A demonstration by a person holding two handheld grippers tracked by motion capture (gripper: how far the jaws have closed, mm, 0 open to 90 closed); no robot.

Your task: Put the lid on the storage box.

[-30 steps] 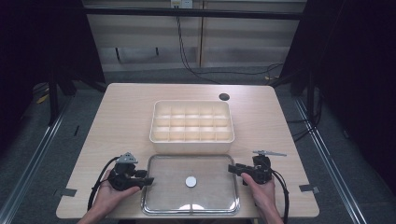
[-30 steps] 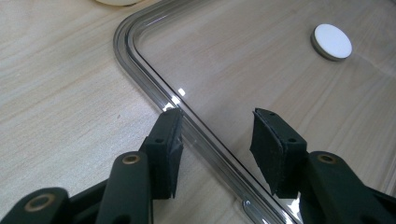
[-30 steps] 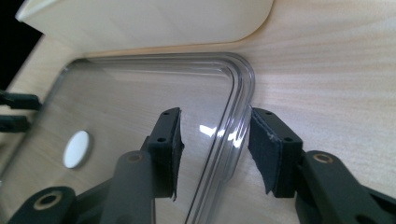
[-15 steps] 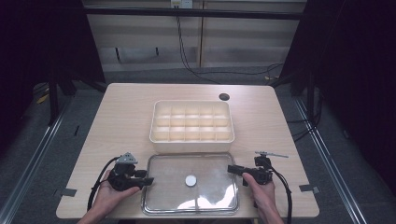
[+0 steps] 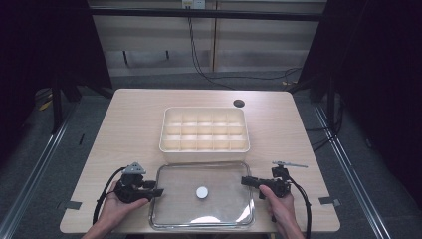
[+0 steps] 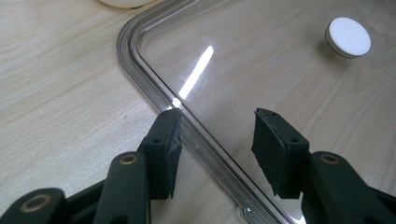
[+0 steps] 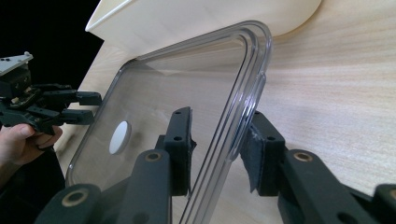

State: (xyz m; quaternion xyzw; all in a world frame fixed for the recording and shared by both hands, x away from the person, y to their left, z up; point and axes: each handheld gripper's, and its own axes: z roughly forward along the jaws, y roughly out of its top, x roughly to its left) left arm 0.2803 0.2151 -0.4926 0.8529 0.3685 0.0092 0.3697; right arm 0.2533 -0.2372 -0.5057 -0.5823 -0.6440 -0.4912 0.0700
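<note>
A clear lid (image 5: 201, 214) lies flat on a wooden table (image 5: 134, 124), at the edge nearest me, and everything here is placed from it. It is a rounded rectangle with a raised rim and 1 small white knob (image 5: 202, 192) at its centre.

Just beyond the lid's far edge sits a cream tray (image 5: 204, 148) divided into small compartments, its near wall right beside the lid. Farther past the tray, near the table's far edge, is a small dark round hole (image 5: 239, 103).

My left gripper (image 5: 158, 191) is at the lid's left edge. Its 2 black jaws are spread wide and straddle the rim — 1 pad over the bare wood, the other above the clear panel — gripping nothing.

My right gripper (image 5: 245, 180) is at the lid's right edge. Its jaws are also parted, 1 on each side of the rim; whether a pad touches the plastic I cannot tell.
</note>
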